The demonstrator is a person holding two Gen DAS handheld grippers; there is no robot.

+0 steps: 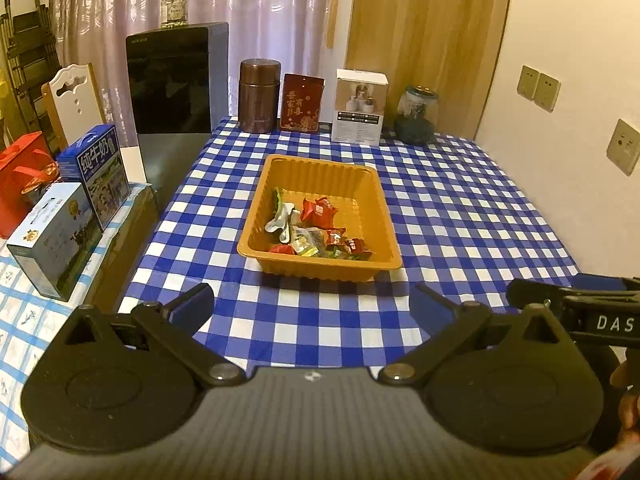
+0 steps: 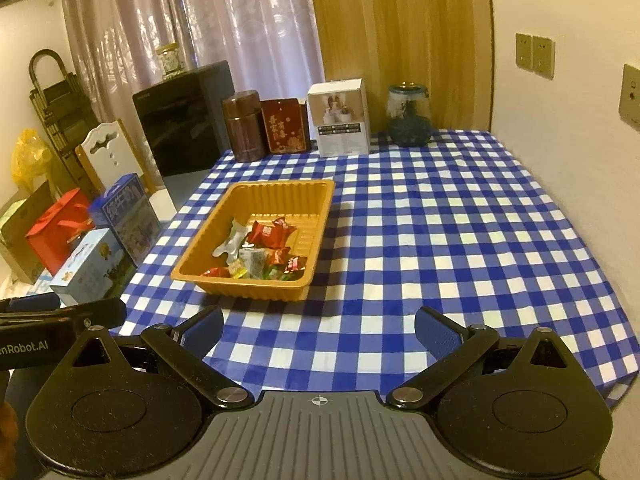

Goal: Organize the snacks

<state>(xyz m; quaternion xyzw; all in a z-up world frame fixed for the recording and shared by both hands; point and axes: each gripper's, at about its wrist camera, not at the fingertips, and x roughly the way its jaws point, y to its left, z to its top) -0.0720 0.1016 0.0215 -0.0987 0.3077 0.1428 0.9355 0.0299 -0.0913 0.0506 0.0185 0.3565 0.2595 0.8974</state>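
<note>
Left gripper: the black two-finger left gripper (image 1: 312, 308) with blue pads hangs above the near edge of the table, its jaws spread wide with nothing between them.
Right gripper: the black two-finger right gripper (image 2: 319, 330) with blue pads is likewise spread wide and empty, above the near edge of the table; part of it shows at the right edge of the left wrist view (image 1: 576, 308).
Table: a table under a blue-and-white checked cloth (image 1: 460, 216) (image 2: 460, 240), set against a cream wall on its right side.
Tray: a rectangular orange-brown ribbed plastic tray (image 1: 320, 168) (image 2: 256, 292) sits on the cloth ahead of both grippers, well apart from their fingertips.
Snacks: a small heap of wrapped snacks (image 1: 318, 232) (image 2: 264, 252) lies inside the tray, bunched toward its near end; red wrappers, a silvery-white one, a pale one and some green ones show. The far half of the tray floor is bare.
Back row: along the far edge of the table stand a brown metal cylindrical canister (image 1: 259, 96) (image 2: 244, 126), a dark red packet with gold characters (image 1: 302, 102) (image 2: 286, 124), a white cardboard box with a product photo (image 1: 360, 106) (image 2: 342, 116) and a glass jar with dark contents (image 1: 416, 114) (image 2: 410, 114).
Left side: a lower surface beside the table holds two blue-and-white milk cartons (image 1: 56, 236) (image 2: 96, 264) and a red gift bag (image 1: 20, 176) (image 2: 58, 228).
Hand: a bit of a hand (image 1: 628, 408) shows at the lower right edge of the left wrist view.
</note>
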